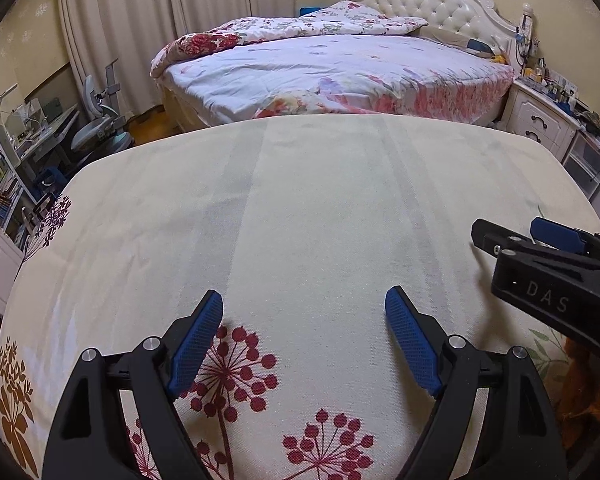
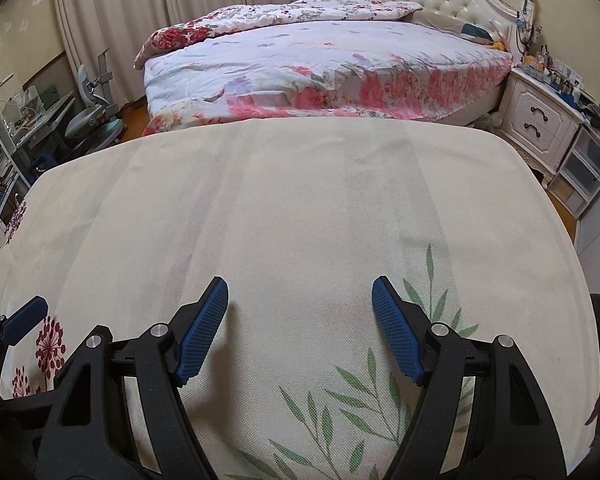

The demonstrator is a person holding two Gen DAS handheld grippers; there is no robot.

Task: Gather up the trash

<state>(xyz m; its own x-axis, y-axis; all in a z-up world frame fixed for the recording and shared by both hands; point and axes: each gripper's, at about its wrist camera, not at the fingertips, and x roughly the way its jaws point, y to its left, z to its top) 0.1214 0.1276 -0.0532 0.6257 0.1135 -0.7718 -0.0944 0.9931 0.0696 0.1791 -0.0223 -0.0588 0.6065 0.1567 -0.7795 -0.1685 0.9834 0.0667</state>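
Note:
No trash shows in either view. My left gripper (image 1: pixel 304 300) is open and empty, hovering over a table covered by a cream cloth (image 1: pixel 300 208) printed with red flowers. My right gripper (image 2: pixel 300 288) is open and empty over the same cloth (image 2: pixel 292 208), above a green leaf print. The right gripper also shows at the right edge of the left wrist view (image 1: pixel 556 264), and a blue finger of the left gripper shows at the left edge of the right wrist view (image 2: pixel 24 316).
A bed with a floral quilt (image 1: pixel 332 68) stands beyond the table's far edge. A white nightstand (image 1: pixel 540 124) with clutter on top is at the right. A desk and a grey chair (image 1: pixel 100 128) stand at the left by the curtains.

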